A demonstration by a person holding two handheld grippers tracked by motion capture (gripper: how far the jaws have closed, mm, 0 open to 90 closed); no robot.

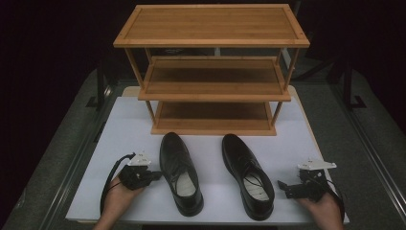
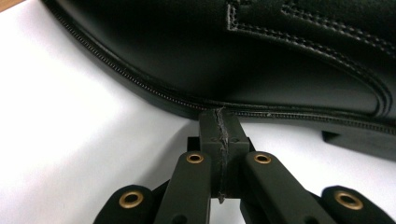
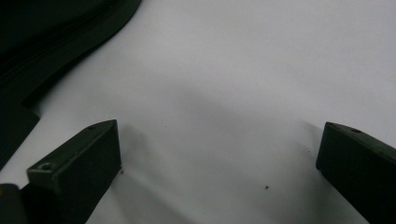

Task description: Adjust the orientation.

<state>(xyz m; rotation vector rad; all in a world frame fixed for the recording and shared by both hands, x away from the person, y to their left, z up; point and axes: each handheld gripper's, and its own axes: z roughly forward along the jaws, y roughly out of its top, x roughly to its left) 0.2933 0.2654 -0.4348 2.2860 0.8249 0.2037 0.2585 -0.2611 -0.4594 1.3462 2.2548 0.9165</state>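
While both grippers rest low on the white table (image 1: pixel 119 124):
Left gripper (image 1: pixel 154 175): jaws pressed together, tips at the left shoe's (image 1: pixel 180 172) sole edge.
Right gripper (image 1: pixel 283 187): jaws spread, empty, just beside the right shoe (image 1: pixel 246 175).
Shoe axes: toes toward the wooden rack (image 1: pixel 213 72), heels toward the person.
Nearer hand: left.

Left gripper (image 1: pixel 154 175) has jaws pressed together; right gripper (image 1: pixel 282 187) jaws spread wide.

High view overlooks table (image 1: pixel 119 129), gripper views skim it close
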